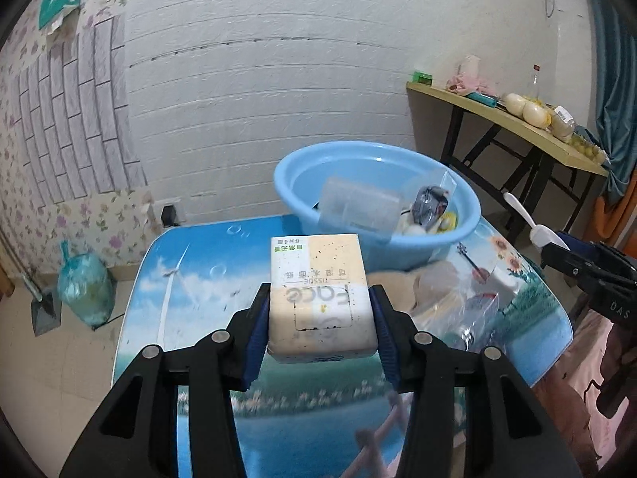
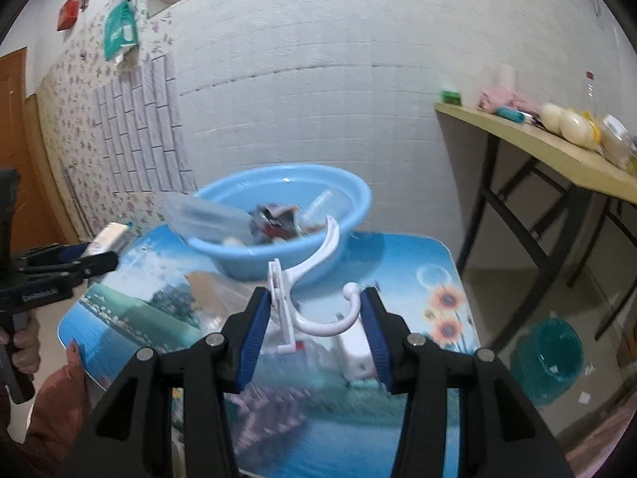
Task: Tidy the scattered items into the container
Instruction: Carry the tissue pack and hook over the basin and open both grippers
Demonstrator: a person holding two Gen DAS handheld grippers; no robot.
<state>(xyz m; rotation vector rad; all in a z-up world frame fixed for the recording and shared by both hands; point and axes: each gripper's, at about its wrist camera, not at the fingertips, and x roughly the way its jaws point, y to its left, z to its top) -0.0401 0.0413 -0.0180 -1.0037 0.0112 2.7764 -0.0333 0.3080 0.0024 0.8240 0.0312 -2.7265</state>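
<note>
The left claw (image 1: 320,314) is clamped on a pack of tissues (image 1: 318,294), held above the middle of the bench (image 1: 191,279); the right claw (image 2: 316,318) grips a white plastic hook (image 2: 306,279) between its blue pads, over the bench's near half; a blue basin (image 1: 374,199) sits at the far edge, holding a clear tub (image 1: 358,203) and small wrappers; crumpled clear bags (image 1: 458,306) lie near the right edge.

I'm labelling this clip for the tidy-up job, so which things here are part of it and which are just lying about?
Part of the job:
- tissue pack, clamped in the left claw
- white plastic hook, held in the right claw
- blue basin, already holding items
- clear bags on the table

Just lying about:
- side table clutter
- tied green bag on the floor
</note>
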